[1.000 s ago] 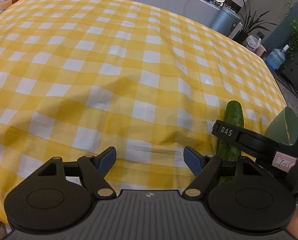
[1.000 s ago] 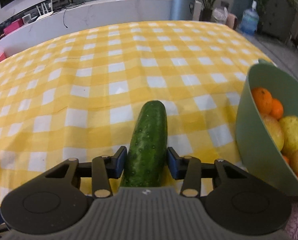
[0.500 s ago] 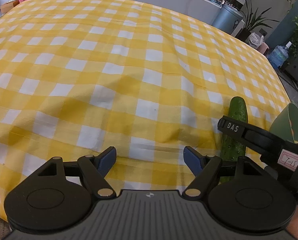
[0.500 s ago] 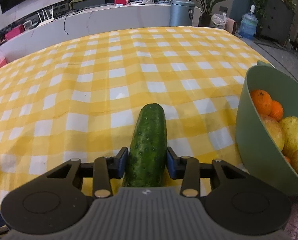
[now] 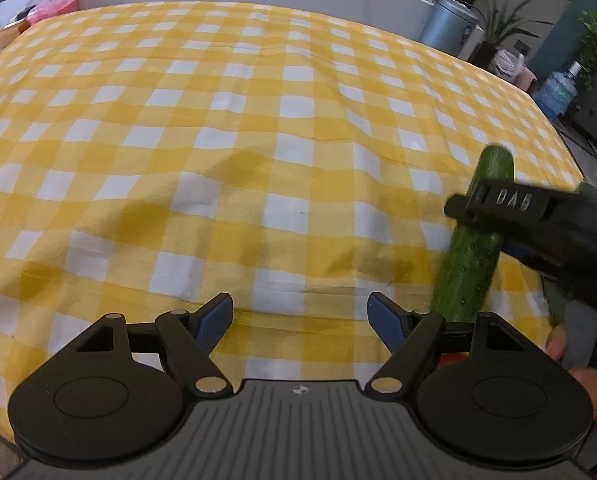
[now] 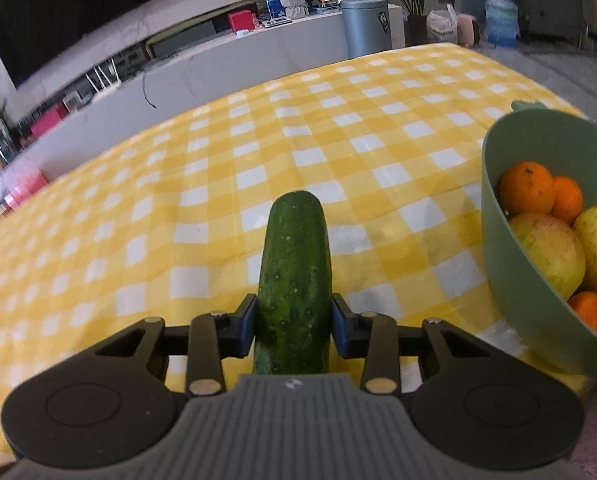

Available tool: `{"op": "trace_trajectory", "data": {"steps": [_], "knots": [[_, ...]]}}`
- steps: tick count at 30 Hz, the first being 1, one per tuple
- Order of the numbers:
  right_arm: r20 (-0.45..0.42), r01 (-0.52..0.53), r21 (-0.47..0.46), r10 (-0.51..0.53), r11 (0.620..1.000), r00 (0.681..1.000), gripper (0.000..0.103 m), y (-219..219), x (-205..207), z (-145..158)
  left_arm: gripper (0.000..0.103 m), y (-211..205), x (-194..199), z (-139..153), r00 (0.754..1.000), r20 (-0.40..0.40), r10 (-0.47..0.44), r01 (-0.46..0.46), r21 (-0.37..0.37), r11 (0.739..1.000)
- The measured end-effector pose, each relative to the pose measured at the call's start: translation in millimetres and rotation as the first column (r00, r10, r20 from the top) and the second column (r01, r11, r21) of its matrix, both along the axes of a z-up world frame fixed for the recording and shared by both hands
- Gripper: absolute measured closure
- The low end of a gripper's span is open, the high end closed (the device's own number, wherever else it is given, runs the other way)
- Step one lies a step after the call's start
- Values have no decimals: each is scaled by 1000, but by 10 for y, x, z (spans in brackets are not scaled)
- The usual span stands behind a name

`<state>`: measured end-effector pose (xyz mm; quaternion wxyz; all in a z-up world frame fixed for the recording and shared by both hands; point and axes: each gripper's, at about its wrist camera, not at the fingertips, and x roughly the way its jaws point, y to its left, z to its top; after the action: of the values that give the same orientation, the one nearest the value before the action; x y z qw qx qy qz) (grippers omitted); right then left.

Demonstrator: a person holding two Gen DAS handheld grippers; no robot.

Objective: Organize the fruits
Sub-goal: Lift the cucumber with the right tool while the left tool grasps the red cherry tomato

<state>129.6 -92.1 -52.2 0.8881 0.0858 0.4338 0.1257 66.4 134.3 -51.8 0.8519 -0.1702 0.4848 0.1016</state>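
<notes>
My right gripper is shut on a dark green cucumber and holds it lifted above the yellow checked tablecloth. The cucumber points away from me, its far end tilted up. A green bowl at the right holds oranges and yellow fruits. My left gripper is open and empty over the cloth. In the left wrist view the cucumber and the right gripper's finger show at the right.
A white counter with boxes and a toy runs behind the table. A grey bin, plants and a water bottle stand beyond the far right corner. The table's right edge drops to the floor.
My right gripper has lifted the cucumber off the cloth and tilted upward, so more of the room shows. The left gripper stays open and has tilted up slightly too.
</notes>
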Motion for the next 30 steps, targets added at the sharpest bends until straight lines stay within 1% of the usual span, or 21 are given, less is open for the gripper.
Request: {"op": "trace_trajectory", "data": {"steps": [3,8,11,15,19,23,25,27,30], "knots": [[-9,-1,75,1,997,1000,69,-81,7,40,13,-66,-2,18,997,24,-70,69,5,998],[-9,18,183,-17,983,1000,69,-208,13,92,13,-167,-11,25,987,54,-149,149,14,989],[11,22,230,-25,973,1000,69,-298,4,164,13,-218,-18,14,980,56,-193,191,30,981],[43,27,294,-42,955,998,69,-465,9,260,13,-278,-22,-8,965,74,-251,250,23,968],[84,27,361,-61,932,995,68,-655,0,360,13,-366,-39,-31,927,128,-351,354,-2,935],[123,0,390,-53,921,991,69,-751,-27,458,13,-487,-28,-79,896,155,-416,421,-3,907],[128,-9,407,-47,913,991,69,-780,-20,487,18,-547,-24,-110,882,172,-438,446,-9,895],[126,-16,418,-40,908,991,69,-800,-22,490,21,-613,-23,-132,864,170,-474,484,-17,875],[116,-13,431,-41,902,992,69,-836,-24,481,21,-673,-59,-99,839,190,-510,519,-3,854]]}}
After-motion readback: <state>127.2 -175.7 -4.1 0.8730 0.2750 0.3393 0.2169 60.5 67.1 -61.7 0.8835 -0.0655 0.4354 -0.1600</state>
